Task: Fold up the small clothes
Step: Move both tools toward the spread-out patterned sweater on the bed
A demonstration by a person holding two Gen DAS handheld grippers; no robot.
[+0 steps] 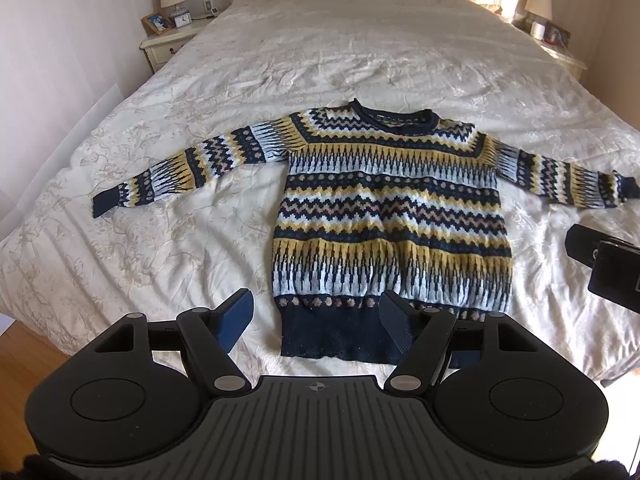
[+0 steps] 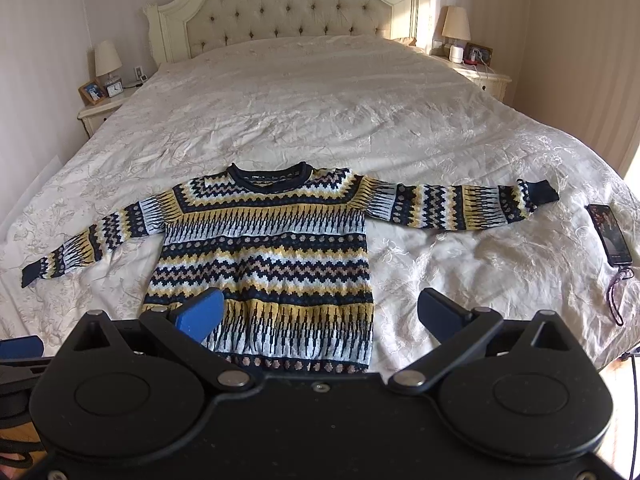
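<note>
A small patterned knit sweater [image 1: 392,208] in navy, yellow and pale blue lies flat on the bed, front up, both sleeves spread out sideways; it also shows in the right wrist view [image 2: 264,256]. My left gripper [image 1: 318,320] is open and empty, hovering over the sweater's navy hem at its lower left corner. My right gripper [image 2: 320,314] is open and empty, above the sweater's lower right part near the foot of the bed. The right gripper's body shows at the right edge of the left wrist view [image 1: 608,264].
The bed [image 2: 320,100] has a cream floral cover and a tufted headboard [image 2: 288,4]. A phone [image 2: 610,234] with a cord lies on the cover right of the right sleeve. Nightstands with lamps stand on the left [image 2: 100,108] and on the right [image 2: 480,76].
</note>
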